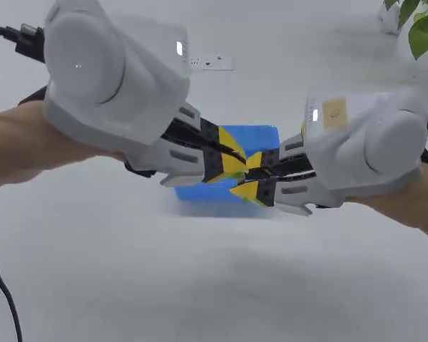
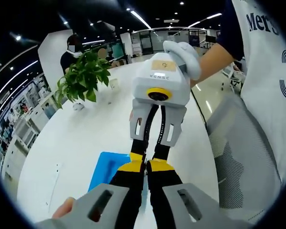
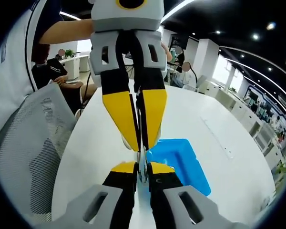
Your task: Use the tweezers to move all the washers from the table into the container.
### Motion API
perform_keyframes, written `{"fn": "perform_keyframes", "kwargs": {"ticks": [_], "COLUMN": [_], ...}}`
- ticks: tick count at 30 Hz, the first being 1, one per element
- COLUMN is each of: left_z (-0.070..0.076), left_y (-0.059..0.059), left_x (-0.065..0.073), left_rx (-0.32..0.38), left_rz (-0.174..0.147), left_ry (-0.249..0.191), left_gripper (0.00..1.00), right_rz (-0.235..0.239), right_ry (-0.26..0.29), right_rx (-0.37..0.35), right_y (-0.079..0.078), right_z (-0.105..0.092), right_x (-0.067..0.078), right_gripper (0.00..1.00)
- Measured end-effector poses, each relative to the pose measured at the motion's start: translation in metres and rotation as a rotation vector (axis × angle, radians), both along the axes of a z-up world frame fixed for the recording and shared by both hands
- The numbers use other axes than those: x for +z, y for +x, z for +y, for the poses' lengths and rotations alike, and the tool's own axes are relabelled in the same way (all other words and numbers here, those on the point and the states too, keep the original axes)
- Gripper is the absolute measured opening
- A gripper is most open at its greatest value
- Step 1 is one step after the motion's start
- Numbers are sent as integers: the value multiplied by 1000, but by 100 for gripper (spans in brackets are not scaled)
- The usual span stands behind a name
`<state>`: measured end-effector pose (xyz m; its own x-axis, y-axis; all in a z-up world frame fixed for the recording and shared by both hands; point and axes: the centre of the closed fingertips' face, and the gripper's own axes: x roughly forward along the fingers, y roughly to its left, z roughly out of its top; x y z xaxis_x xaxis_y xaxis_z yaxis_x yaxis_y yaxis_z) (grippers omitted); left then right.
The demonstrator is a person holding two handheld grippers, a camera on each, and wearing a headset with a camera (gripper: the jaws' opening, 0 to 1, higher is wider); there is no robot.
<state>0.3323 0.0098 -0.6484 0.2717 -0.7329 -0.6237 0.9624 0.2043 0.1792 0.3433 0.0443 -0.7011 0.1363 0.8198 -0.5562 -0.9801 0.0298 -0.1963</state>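
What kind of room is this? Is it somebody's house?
Probably not a house. It looks like a big open office or lab: there's a long white table, a mesh office chair, rows of ceiling lights, and people seated at desks far behind.

Table point(image 1: 200, 285): smooth white top, faint sheen. Container point(image 3: 183, 164): smooth blue plastic, slight gloss. Tweezers point(image 3: 142, 164): thin bright metal. Left gripper point(image 1: 235, 160), right gripper point(image 1: 244, 187): matt pale-grey plastic shells. Chair back point(image 3: 38, 143): grey woven mesh.

The left hand-held gripper point(image 1: 237, 162) and right hand-held gripper point(image 1: 244, 187) are cased in pale grey, with jaws tipped yellow. A white, navy-lettered top point(image 2: 267, 71) is worn.
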Motion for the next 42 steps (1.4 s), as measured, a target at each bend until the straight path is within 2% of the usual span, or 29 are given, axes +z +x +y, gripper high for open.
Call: {"fn": "perform_keyframes", "kwargs": {"ticks": [5,12,19,32,35,42], "left_z": [6,10,8,2,4,3], "left_y": [12,33,53,80,86,91], "left_x": [8,8,-4,-37,-49,-65], "left_rx": [7,11,16,32,41,44], "left_rz": [-23,-50,-47,7,23,59], "left_ry": [0,7,16,28,40,51], "left_gripper": [6,6,6,7,7,7], "right_rz": [-23,-50,-35,18,39,78], "right_ry": [11,10,3,-29,-38,-51], "right_rx": [-7,-16,-32,-56,-57,-64], "right_y": [11,34,49,71,81,83], "right_z": [5,9,7,-5,-4,-3], "right_x": [7,10,0,-33,-49,-63], "right_gripper": [10,10,10,10,10,10]}}
